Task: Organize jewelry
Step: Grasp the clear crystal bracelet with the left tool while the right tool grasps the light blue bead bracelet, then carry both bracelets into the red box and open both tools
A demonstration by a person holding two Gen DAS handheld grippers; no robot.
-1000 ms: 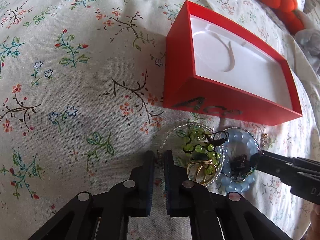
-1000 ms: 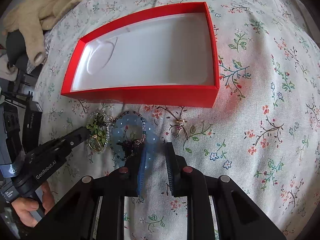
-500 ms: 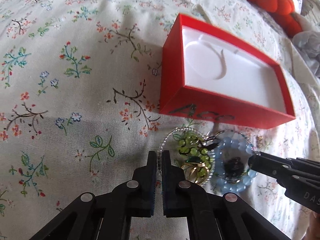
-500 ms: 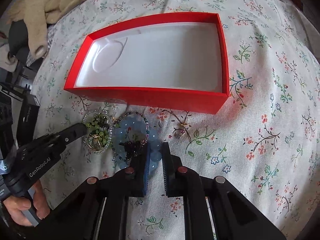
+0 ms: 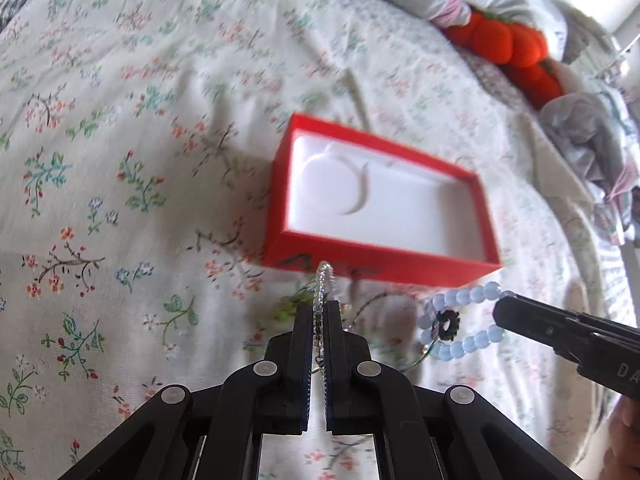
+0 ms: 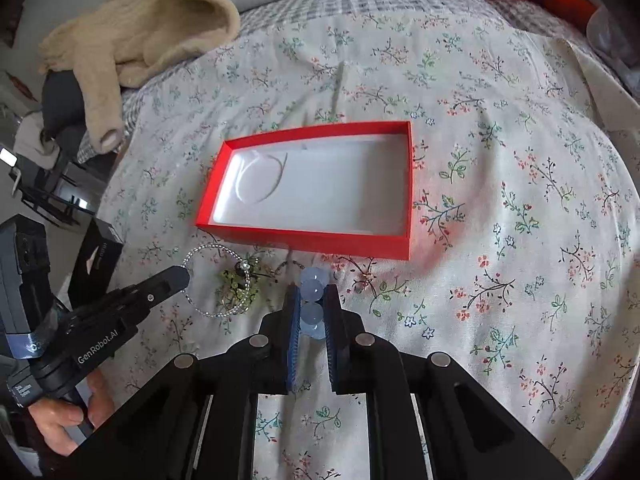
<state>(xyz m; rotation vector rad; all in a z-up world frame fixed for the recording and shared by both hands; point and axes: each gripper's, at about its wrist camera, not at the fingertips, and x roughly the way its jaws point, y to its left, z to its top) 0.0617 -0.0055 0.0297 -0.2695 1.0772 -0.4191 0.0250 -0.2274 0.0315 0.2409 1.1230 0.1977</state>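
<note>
A floral bedspread [image 6: 500,128] is covering the bed and bearing everything else. A beige knit garment [image 6: 136,36] is lying at its far left edge, and orange plush shapes [image 5: 508,46] are resting at the far right.

An open red box [image 6: 304,236] with a white moulded lining is sitting near the middle of the bedspread, nothing lying inside it.

The left gripper [image 5: 319,320], held in a person's hand [image 6: 60,420], is pinching a clear beaded bracelet [image 5: 322,280] between jaws pressed tight together; the loop is hanging from the tip, as the right wrist view shows.

The right gripper [image 6: 312,304] is pinching a pale blue bead bracelet [image 6: 313,292] between nearly closed jaws; in the left wrist view this loop, carrying a small dark charm [image 5: 447,325], is hanging clear of the cloth.

A green bead piece [image 6: 240,280] with gold wire is lying on the bedspread just in front of the box, and a small earring [image 6: 366,278] is lying near it to the right.
</note>
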